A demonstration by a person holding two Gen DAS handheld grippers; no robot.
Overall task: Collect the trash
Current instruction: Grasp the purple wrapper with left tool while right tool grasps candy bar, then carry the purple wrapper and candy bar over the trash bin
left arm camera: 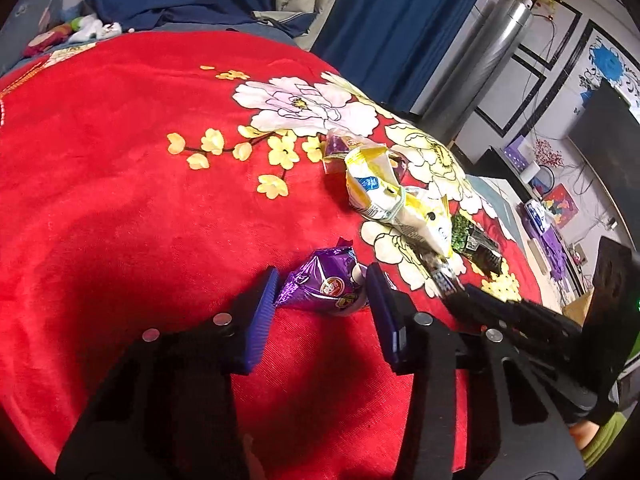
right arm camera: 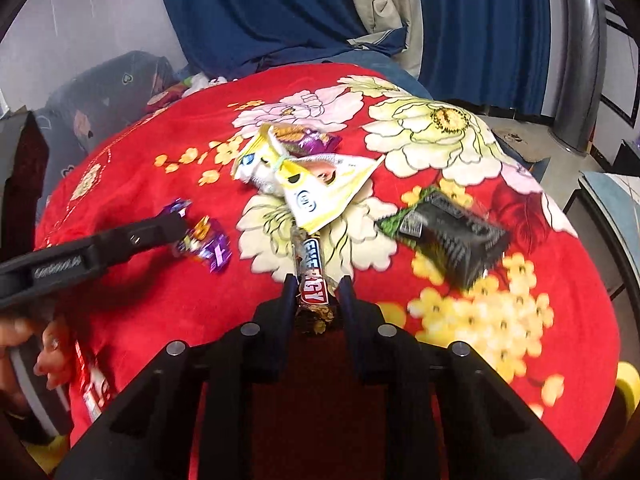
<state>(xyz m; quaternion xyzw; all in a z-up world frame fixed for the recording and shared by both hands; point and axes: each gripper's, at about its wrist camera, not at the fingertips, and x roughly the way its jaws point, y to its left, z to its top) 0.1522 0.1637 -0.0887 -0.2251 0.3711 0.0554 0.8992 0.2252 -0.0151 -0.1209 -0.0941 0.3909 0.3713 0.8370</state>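
Observation:
A crinkled purple snack wrapper (left arm camera: 320, 284) lies on the red flowered blanket (left arm camera: 120, 168). My left gripper (left arm camera: 322, 278) has a blue pad against each side of it. The right wrist view shows the same purple wrapper (right arm camera: 206, 244) at the left gripper's fingers (right arm camera: 160, 232). My right gripper (right arm camera: 317, 282) is shut on the near end of a brown-and-red candy bar wrapper (right arm camera: 314, 276). Its far end runs under a yellow-white bag (right arm camera: 316, 188). A black-green packet (right arm camera: 444, 232) lies to the right, and a small purple wrapper (right arm camera: 308, 138) lies behind the bag.
A person's hand (right arm camera: 24, 344) holds the left tool. A red wrapper (right arm camera: 92, 384) lies at the blanket's near left edge. Blue curtains (right arm camera: 280, 12) hang behind. A silver cylinder (left arm camera: 492, 52) and a low cabinet with boxes (left arm camera: 540, 208) stand off to the right.

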